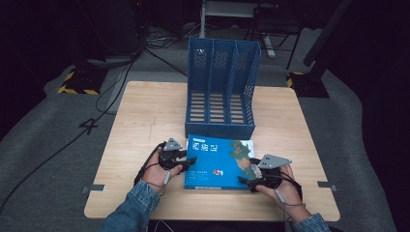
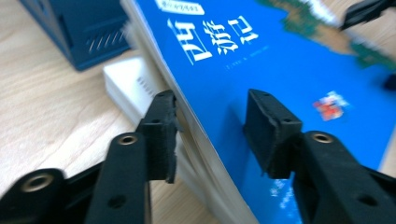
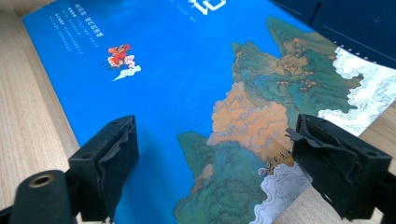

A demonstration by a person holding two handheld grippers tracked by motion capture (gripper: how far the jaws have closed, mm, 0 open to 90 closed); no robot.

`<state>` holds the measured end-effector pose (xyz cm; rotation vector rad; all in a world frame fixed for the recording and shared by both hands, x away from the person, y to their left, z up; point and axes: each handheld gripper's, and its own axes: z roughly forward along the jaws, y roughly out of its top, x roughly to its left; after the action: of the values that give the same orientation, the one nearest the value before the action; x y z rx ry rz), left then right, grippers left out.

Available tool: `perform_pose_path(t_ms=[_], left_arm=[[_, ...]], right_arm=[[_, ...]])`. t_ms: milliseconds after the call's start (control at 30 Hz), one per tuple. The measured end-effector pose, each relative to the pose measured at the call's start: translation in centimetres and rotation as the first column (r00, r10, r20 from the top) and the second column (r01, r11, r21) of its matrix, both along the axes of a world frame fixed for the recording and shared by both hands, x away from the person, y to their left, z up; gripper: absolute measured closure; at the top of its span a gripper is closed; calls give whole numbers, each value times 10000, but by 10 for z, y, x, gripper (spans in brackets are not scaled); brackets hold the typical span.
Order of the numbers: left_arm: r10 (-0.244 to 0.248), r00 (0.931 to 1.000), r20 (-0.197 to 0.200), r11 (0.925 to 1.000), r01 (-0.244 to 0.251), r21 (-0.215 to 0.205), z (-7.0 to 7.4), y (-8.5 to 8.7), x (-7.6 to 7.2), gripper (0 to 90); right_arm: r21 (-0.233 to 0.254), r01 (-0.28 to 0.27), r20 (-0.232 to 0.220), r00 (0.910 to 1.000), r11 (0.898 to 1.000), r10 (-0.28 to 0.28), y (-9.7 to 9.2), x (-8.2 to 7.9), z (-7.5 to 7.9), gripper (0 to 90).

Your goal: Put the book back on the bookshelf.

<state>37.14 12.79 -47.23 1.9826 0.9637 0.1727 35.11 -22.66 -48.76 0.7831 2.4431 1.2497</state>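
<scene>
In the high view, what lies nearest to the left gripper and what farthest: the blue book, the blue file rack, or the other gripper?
From the left gripper:
1. Blue book, right at its jaws, lying flat on the table.
2. Right gripper, across the book at its right edge.
3. Blue file rack, standing behind the book, toward the table's far side.

Dim high view, dark far surroundings, evenly lit table (image 1: 145, 111), soft shadows, left gripper view blurred at edges

The small white print on the blue paperback book (image 2: 280, 60) is blurred (unreadable), and the dark blue plastic file rack (image 2: 79, 28) is cut off at the edge.
</scene>
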Motion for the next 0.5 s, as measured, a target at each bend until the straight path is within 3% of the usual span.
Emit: perform_pose_path(t_ms=[200, 300, 433, 500], left_arm=[[-337, 9987, -381, 9991, 347, 256, 0, 2, -11, 663], [-186, 9957, -903, 9998, 189, 14, 1, 4, -12, 689], [-137, 9950, -986, 9998, 126, -122, 1, 4, -12, 692], [-230, 9925, -1199, 9995, 205, -225, 5, 5, -12, 735]], right_arm=[[41, 33, 44, 10000, 10000, -33, 0, 0, -1, 148], [12, 65, 61, 10000, 10000, -65, 0, -1, 0, 148], [21, 191, 76, 9998, 9998, -192, 2, -2, -1, 146], [-139, 157, 38, 9999, 9998, -157, 5, -5, 2, 162]])
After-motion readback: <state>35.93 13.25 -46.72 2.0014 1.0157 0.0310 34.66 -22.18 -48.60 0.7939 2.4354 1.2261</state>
